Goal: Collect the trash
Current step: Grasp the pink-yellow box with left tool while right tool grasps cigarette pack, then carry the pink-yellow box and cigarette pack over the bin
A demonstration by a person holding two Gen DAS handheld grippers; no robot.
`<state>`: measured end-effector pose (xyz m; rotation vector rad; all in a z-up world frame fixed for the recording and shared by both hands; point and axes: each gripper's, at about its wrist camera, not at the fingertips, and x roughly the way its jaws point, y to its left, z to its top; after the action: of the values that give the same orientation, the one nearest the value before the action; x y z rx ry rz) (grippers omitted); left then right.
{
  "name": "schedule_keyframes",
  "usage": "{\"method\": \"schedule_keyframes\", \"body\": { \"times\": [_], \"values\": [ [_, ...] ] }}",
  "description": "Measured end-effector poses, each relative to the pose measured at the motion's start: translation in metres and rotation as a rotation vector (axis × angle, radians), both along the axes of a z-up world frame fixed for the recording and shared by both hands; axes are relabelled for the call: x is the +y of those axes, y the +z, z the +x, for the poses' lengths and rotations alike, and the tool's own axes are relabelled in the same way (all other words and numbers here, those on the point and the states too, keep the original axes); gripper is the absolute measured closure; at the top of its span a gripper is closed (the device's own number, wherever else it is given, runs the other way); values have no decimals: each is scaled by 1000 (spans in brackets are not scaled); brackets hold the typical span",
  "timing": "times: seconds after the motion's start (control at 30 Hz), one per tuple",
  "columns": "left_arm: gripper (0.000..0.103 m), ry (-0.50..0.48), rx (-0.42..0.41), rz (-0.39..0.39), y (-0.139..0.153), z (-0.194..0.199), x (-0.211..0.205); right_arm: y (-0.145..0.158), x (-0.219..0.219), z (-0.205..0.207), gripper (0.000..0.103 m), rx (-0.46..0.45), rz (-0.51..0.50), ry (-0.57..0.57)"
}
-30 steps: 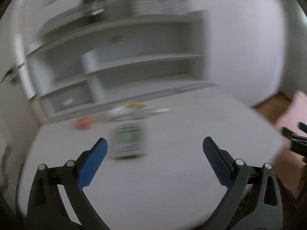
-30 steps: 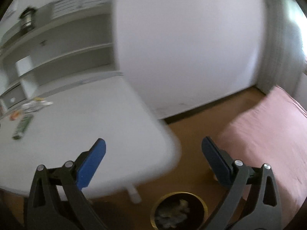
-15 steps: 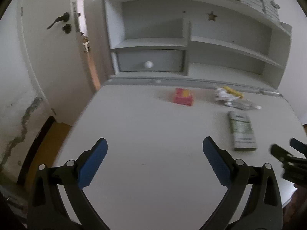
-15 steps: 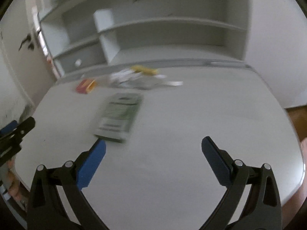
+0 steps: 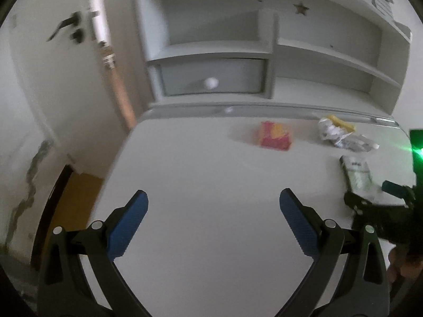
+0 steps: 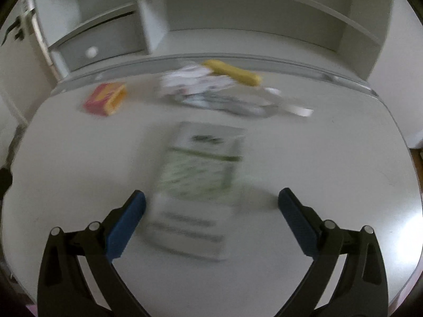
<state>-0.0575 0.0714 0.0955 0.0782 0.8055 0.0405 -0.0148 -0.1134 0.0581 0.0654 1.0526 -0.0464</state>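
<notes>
Left wrist view: left tongs (image 5: 213, 200) spread apart, empty, over bare tabletop (image 5: 201, 174). Red-yellow box (image 5: 275, 139) near the back edge, crumpled wrappers (image 5: 341, 136) to its right, green-white packet (image 5: 357, 174) further right with the right tongs (image 5: 370, 200) right at its near end.

Right wrist view: blurred. Right tongs (image 6: 210, 202) apart, nothing held, green-white packet (image 6: 198, 182) lying flat between and just ahead of the tips. Red-yellow box (image 6: 105, 99) and crumpled wrappers (image 6: 211, 89) behind it.

Step, as judged: approach to the first pickup. Next move calls for lowering over the packet's edges and closing; flat packet may slip.
</notes>
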Motion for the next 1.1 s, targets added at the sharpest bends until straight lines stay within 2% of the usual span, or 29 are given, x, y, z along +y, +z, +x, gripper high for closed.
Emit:
{"method": "schedule_keyframes", "body": {
  "times": [0.13, 0.23, 0.37, 0.4, 0.43, 0.47, 0.5, 0.53, 0.73, 0.87, 1.0, 1.1],
  "values": [
    [6, -121, 39, 28, -10, 51, -30, -1, -21, 1, 6, 6, 1, 2],
    [6, -117, 95, 46, -28, 93, -44, -3, -23, -2, 5, -10, 0, 30],
    [7, -142, 151, 32, -45, 122, -51, -3, -25, -3, 5, -29, 0, 71],
    [11, -148, 159, 32, -49, 126, -52, -3, -26, -1, 7, -31, 4, 83],
    [24, -157, 165, 35, -52, 130, -54, -2, -25, -1, 13, -39, 6, 98],
    [36, -184, 156, -1, -53, 132, -54, 0, -24, -2, 20, -54, 8, 110],
    [48, -200, 147, -27, -52, 132, -54, 3, -24, -3, 41, -70, 8, 117],
    [49, -201, 146, -7, -52, 133, -57, 4, -24, -3, 48, -72, 6, 115],
    [49, -200, 117, -52, -47, 113, -60, 15, -43, -14, 49, -118, 64, 104],
    [49, -183, 93, -96, -32, 90, -54, 30, -57, -31, 49, -154, 87, 102],
    [49, -176, 93, -144, -17, 71, -48, 29, -67, -51, 49, -152, 127, 89],
    [49, -179, 62, -110, -2, 47, -51, 34, -79, -70, 49, -171, 141, 66]
  ]
}}
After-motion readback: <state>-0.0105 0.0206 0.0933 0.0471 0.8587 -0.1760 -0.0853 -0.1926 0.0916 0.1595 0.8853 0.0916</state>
